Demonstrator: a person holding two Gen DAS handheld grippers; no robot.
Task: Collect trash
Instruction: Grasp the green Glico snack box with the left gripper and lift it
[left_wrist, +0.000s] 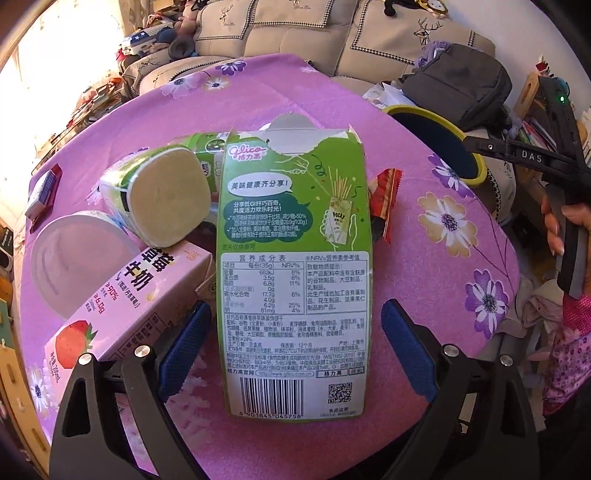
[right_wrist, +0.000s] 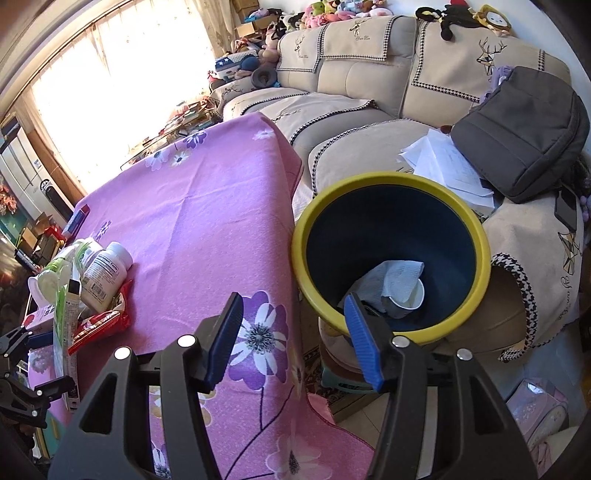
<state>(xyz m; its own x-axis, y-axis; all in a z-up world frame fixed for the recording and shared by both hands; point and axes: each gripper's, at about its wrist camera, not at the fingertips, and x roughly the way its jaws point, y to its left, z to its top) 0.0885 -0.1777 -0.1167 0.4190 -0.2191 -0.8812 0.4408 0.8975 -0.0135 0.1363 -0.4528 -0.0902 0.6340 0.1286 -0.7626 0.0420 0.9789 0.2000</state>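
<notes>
Between the blue pads of my left gripper (left_wrist: 291, 350) lies a flattened green snack box (left_wrist: 295, 273), printed side up on the pink floral tablecloth (left_wrist: 424, 266). Its jaws stand apart, 1 pad on each side of the box, neither pressing it, so nothing is held.

My right gripper (right_wrist: 295, 347) also stands apart and empty, poised over the table's edge, with the bin's rim just past its right pad.

Judging the step in hand to be picking up the box, I would lower the left pads to straddle its long edges, close firmly on the thin card, then lift clear of the pile before swinging toward the bin at 2 o'clock.

Only the left view shows the other trash clearly: a pink strawberry milk carton (left_wrist: 122, 310) at 8 o'clock, a green-labelled tub (left_wrist: 159, 199) on its side at 10 o'clock, a white lid (left_wrist: 77, 258) at 9 o'clock and a red wrapper (left_wrist: 384, 199) at 2 o'clock.

Only the right view looks into the yellow-rimmed bin (right_wrist: 388, 181), beside the table at 1 o'clock, where a paper cup (right_wrist: 410, 295) and a crumpled paper towel (right_wrist: 399, 277) already lie. It also shows a white pill bottle (right_wrist: 105, 273) in the pile at 9 o'clock.
</notes>
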